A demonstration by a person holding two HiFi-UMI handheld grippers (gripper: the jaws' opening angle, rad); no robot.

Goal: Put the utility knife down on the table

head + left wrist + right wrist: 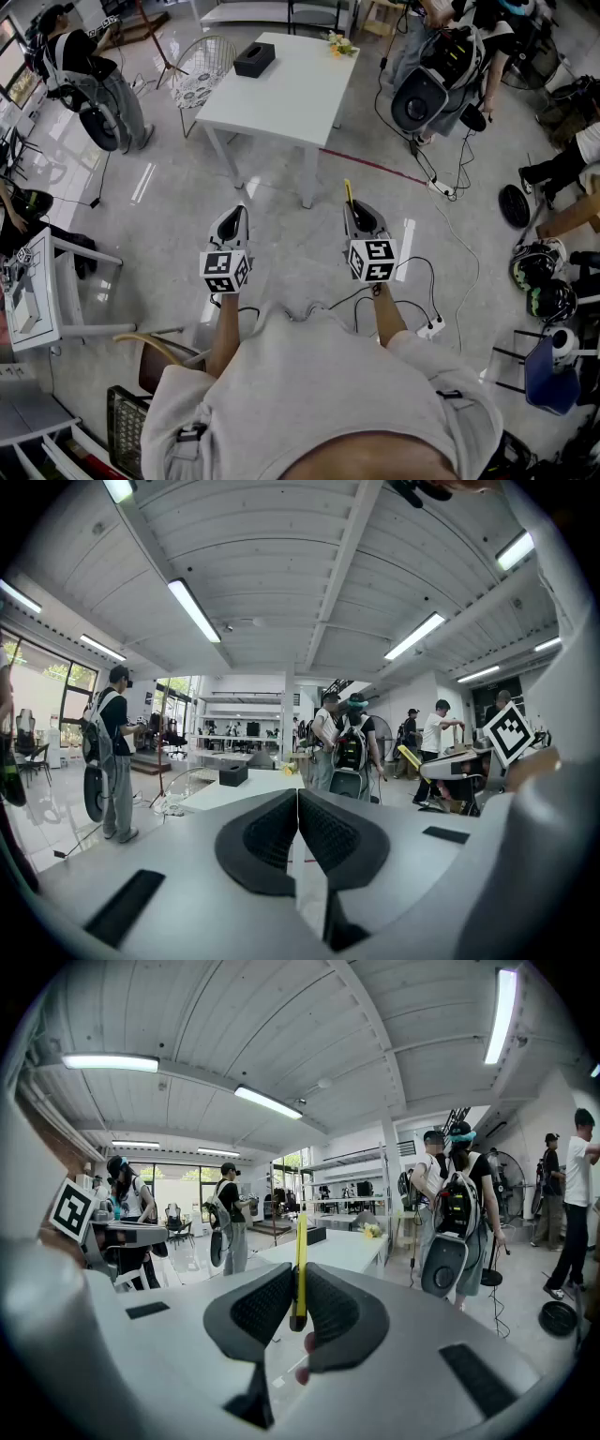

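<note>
A thin yellow utility knife [300, 1265] stands upright between the pads of my right gripper [298, 1307], which is shut on its lower end. From the head view the knife [348, 192] sticks out ahead of the right gripper [361, 217], over the floor short of the white table [281, 89]. My left gripper [231, 223] hangs level beside it, jaws shut with nothing between them [297, 822]. The table top [342, 1249] lies ahead in both gripper views.
A black box [254, 58] and a small flower bunch [339, 43] sit on the table. A wire chair [202, 66] stands at its left. People with backpacks [441, 70] stand at the right and left [89, 70]. Cables and a power strip [441, 187] lie on the floor.
</note>
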